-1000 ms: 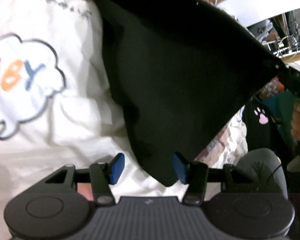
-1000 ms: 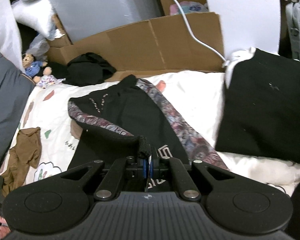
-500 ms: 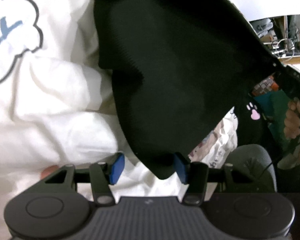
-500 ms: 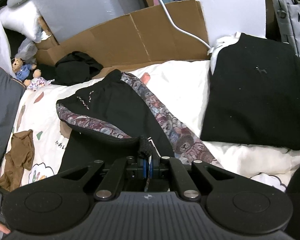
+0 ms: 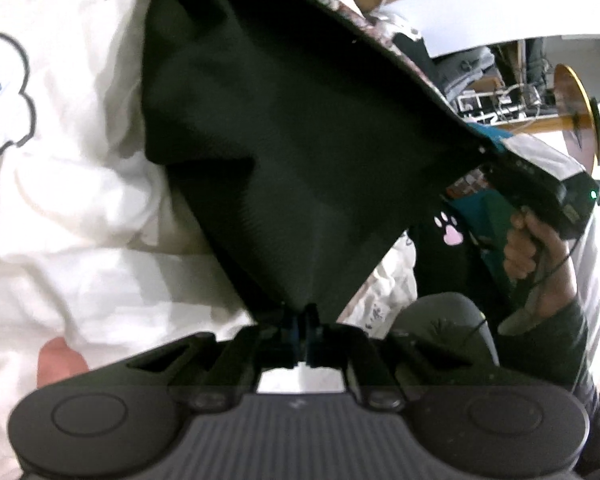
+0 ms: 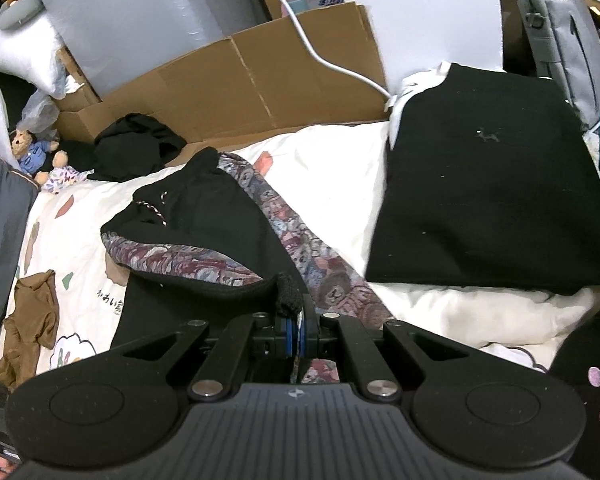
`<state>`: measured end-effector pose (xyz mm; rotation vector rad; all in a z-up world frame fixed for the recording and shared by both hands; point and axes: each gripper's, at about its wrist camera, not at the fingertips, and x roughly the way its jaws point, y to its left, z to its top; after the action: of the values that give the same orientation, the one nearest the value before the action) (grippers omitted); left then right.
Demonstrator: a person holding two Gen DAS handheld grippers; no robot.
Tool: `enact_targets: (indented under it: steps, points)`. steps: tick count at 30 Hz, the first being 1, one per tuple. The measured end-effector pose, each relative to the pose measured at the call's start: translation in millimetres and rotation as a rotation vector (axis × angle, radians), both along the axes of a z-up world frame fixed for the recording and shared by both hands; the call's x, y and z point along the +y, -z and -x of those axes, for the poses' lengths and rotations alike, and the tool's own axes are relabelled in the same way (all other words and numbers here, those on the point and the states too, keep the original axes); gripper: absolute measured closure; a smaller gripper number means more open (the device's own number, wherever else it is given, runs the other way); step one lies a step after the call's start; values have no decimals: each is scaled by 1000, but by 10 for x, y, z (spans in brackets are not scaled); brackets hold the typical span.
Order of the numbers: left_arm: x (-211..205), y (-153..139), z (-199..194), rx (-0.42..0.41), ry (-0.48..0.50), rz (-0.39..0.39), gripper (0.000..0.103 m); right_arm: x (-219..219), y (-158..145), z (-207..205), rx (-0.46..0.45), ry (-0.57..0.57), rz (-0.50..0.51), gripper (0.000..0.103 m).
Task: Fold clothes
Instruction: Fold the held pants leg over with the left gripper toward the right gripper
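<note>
On my left, the left gripper [image 5: 300,326] has just closed its jaws on the lower corner of the black trousers [image 5: 292,140], and the cloth fans up from that pinch in a taut sheet. Beneath it lies the white quilt [image 5: 80,208] that serves as my work surface. The trousers run across to the right gripper [image 6: 299,334], whose jaws are pressed together on a knitted black cuff with the patterned side stripe [image 6: 300,240] trailing away from it. So the garment hangs between my two hands, its waist end resting on the quilt farther off near the cardboard [image 6: 260,80]. Further right sits a black garment [image 6: 488,200] already folded flat.

I judge the step in hand to be carrying the two leg ends toward the waistband. To do it well I would keep both pinches firm and the edge between them straight but not stretched, carry both hands together at one height, and lay the cuffs down square on the waist end so the stripes line up. I would steer clear of the folded garment, then let go only once the cloth rests flat.
</note>
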<state>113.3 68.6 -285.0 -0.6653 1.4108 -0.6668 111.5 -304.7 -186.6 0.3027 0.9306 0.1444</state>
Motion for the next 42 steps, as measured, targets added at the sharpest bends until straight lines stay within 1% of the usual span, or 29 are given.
enact_targets:
  steps: [7, 11, 20, 22, 25, 26, 27, 29, 30, 34, 38, 42]
  points:
    - [-90, 73, 14, 13, 45, -3, 101, -201, 131, 29, 45, 33, 17, 100]
    - [-139, 110, -8, 8, 67, -20, 101, -302, 242, 51, 70, 52, 24, 100]
    - [-203, 246, -19, 28, 93, -64, 101, -388, 483, 77, 131, 65, 42, 100]
    - [-219, 263, -16, 28, 101, -82, 101, -432, 559, 84, 151, 83, 23, 99]
    - [-341, 277, -21, 37, 115, -92, 99, -582, 660, 120, 173, 165, -54, 97]
    - [-361, 262, -22, 39, 124, -93, 98, -609, 665, 131, 173, 178, -63, 96]
    - [-361, 240, -24, 37, 134, -96, 96, -643, 654, 149, 170, 192, -69, 95]
    - [-334, 180, -28, 27, 148, -108, 91, -684, 619, 171, 166, 204, -62, 87]
    - [-316, 160, -29, 23, 147, -112, 89, -703, 595, 181, 163, 210, -51, 87]
    - [-178, -12, -68, 1, 121, -141, 89, -774, 552, 194, 160, 230, -57, 86]
    - [22, -311, -129, -42, 79, -179, 89, -774, 483, 242, 161, 250, -82, 86]
    - [269, -782, -214, -108, 2, -219, 89, -802, 447, 295, 167, 265, -106, 86]
